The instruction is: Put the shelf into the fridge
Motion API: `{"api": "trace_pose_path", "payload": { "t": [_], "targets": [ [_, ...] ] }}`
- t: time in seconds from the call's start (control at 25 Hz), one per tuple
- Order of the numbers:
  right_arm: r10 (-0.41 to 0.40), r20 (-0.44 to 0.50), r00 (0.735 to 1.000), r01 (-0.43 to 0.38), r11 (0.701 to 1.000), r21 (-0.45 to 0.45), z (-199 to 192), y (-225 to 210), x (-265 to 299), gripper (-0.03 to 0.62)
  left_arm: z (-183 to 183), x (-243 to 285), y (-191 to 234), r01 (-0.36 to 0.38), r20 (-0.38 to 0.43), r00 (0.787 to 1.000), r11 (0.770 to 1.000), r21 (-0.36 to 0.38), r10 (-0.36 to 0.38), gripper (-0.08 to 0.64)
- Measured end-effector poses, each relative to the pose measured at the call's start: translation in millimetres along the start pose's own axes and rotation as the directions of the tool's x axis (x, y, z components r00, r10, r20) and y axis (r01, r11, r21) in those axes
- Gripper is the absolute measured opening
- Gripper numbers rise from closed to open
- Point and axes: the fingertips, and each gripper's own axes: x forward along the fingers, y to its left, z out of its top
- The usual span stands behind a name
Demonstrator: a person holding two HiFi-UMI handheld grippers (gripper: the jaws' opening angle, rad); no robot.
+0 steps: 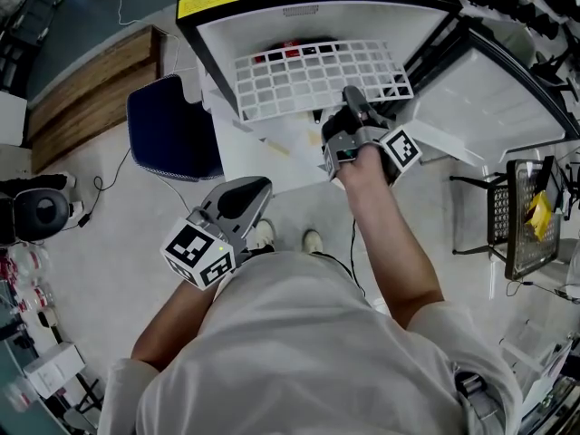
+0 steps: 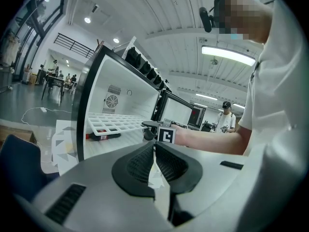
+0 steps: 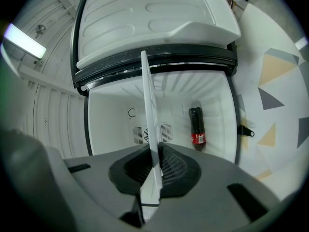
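A white grid shelf (image 1: pixel 313 78) lies roughly level, partly inside the open fridge (image 1: pixel 217 21). My right gripper (image 1: pixel 352 102) is shut on its near edge. In the right gripper view the shelf (image 3: pixel 149 115) shows edge-on, running from between the jaws into the white fridge interior (image 3: pixel 111 115). My left gripper (image 1: pixel 245 198) hangs back near the person's body, shut with nothing in it. From the left gripper view (image 2: pixel 154 163) the shelf (image 2: pixel 113 122) sits above the fridge floor, with the right gripper (image 2: pixel 154 128) at its front edge.
A dark bottle with a red label (image 3: pixel 196 126) lies on the fridge floor under the shelf. The fridge door (image 1: pixel 489 98) stands open at the right. A blue chair (image 1: pixel 172 125) is left of the fridge, and a wire rack (image 1: pixel 526 216) at far right.
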Motion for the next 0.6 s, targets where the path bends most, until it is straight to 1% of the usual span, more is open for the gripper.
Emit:
{"api": "trace_pose_path", "payload": {
  "t": [0.4, 0.6],
  "targets": [
    [0.0, 0.007, 1.0, 0.0, 1.0, -0.004, 1.5, -1.8, 17.8, 0.032, 2.0, 1.9, 6.6, 0.0, 0.002, 1.0, 1.0, 0.006, 0.0, 0.026],
    [-0.005, 0.013, 1.0, 0.005, 1.0, -0.02, 4.3, -2.4, 29.0, 0.032, 6.2, 9.5, 9.2, 0.017, -0.004, 1.0, 1.0, 0.013, -0.017, 0.026]
  ]
}}
